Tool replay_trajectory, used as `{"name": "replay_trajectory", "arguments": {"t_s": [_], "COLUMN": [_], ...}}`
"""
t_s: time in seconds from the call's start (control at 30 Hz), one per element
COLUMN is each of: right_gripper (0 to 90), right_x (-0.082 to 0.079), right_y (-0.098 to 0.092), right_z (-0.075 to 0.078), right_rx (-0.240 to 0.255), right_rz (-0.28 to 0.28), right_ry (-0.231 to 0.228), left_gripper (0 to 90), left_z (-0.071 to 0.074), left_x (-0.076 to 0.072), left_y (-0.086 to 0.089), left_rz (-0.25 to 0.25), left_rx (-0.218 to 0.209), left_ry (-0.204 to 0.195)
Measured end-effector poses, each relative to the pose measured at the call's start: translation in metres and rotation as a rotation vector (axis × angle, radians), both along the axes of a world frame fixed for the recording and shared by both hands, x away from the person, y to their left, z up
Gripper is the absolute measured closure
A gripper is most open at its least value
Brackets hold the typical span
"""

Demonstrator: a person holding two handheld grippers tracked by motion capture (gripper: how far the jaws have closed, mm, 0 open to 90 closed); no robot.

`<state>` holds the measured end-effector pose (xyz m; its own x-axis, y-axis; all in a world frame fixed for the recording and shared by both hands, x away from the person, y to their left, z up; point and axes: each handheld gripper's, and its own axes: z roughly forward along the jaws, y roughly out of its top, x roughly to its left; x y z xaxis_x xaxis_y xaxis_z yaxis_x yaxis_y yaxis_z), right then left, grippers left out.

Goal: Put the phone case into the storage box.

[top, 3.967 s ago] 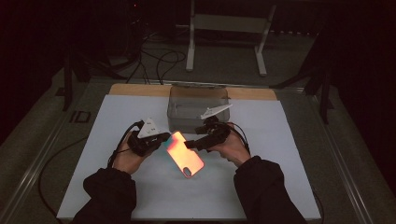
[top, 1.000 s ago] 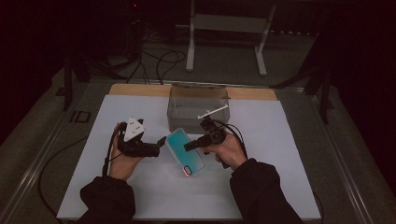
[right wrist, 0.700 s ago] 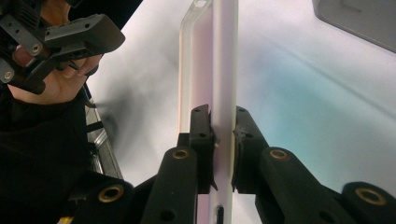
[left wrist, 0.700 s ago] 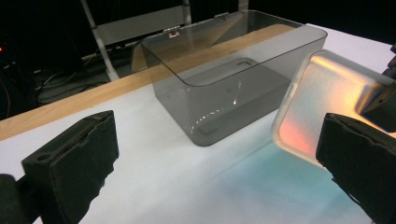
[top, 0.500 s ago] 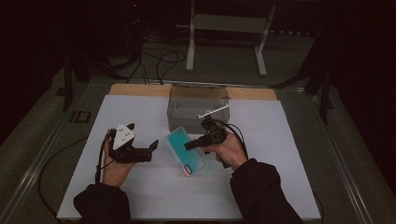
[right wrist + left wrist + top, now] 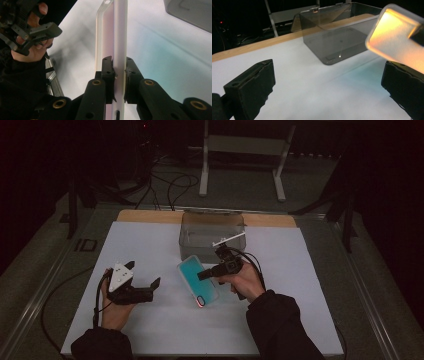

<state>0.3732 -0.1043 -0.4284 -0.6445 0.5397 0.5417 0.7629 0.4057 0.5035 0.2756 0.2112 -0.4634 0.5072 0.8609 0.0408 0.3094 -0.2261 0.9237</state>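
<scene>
Ahead of the left gripper: bare white table, open passage. Beyond it and right: clear box, blocking. Immediately right: phone case clamped by the right gripper, apparently raised off the table.

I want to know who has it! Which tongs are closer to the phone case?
The right tongs: they are clamped on the phone case, holding it on edge. The left tongs are open, off to its left, apart from it, not touching.
</scene>
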Motion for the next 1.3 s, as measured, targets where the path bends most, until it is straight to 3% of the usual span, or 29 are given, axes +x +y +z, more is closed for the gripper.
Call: {"name": "replay_trajectory", "arguments": {"t_s": [0.57,1.3], "right_gripper": [81.8,81.8], "right_x": [-0.002,0.0], "right_y": [0.004,0.005], "right_z": [0.009,0.017], "right_rx": [-0.003,-0.076], "right_rz": [-0.012,-0.09], "right_ry": [-0.031,-0.079], "left_gripper": [0.1,0.1], "left_z": [-0.022,-0.028], "left_x": [-0.026,-0.035], "left_y": [0.021,0.029], "left_rz": [0.028,0.064], "left_rx": [0.0,-0.004], "left_ry": [0.008,-0.009]}}
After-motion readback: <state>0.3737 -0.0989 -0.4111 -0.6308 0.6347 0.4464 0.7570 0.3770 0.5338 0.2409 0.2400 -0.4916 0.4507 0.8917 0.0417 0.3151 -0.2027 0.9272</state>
